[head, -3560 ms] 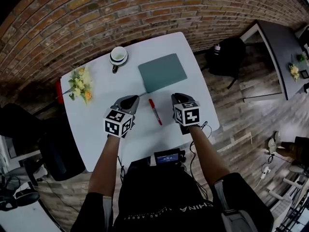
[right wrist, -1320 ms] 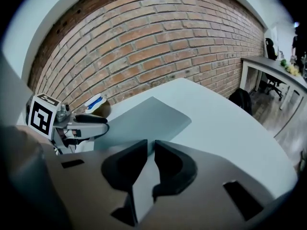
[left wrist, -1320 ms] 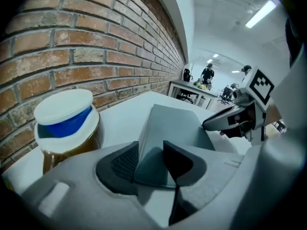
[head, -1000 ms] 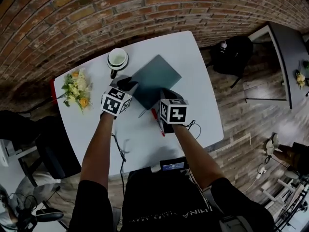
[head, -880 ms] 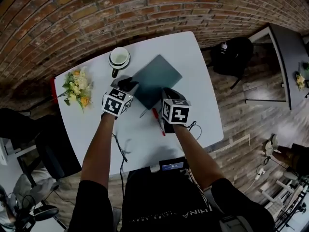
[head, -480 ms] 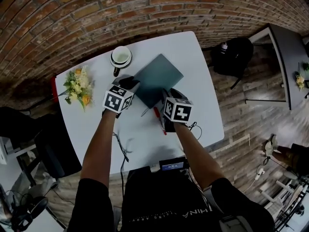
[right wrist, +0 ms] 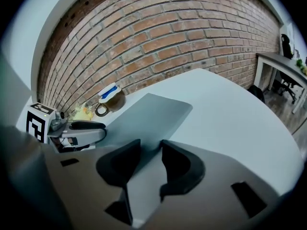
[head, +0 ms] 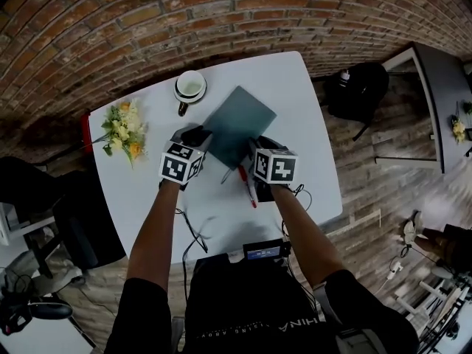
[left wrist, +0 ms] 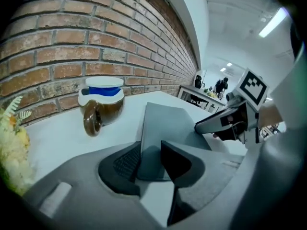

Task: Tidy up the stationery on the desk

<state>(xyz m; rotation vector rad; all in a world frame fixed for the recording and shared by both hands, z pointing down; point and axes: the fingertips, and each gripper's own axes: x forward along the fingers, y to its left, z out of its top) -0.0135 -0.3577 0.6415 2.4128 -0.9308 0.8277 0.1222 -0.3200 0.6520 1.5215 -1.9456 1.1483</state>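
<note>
A grey-green notebook (head: pixel 236 124) lies slantwise on the white desk (head: pixel 295 102), and both grippers meet its near edge. My left gripper (head: pixel 198 136) has the notebook's near left corner (left wrist: pixel 160 128) between its pads and is shut on it. My right gripper (head: pixel 258 144) is shut on the near right corner (right wrist: pixel 144 119). A red pen (head: pixel 248 185) lies on the desk between my two hands, with a thin grey pen (head: pixel 225 174) beside it. Neither gripper view shows the pens.
A mug on a saucer (head: pixel 190 87) stands at the far left of the desk, close behind the notebook. A bunch of flowers (head: pixel 124 129) lies at the left edge. A brick wall (head: pixel 221 13) runs behind the desk. A small screen device (head: pixel 259 252) hangs at the near edge.
Since the earliest frame both grippers moved forward from beside the red pen to the notebook, which now lies turned. Over the last second grippers and notebook drifted slightly right.
</note>
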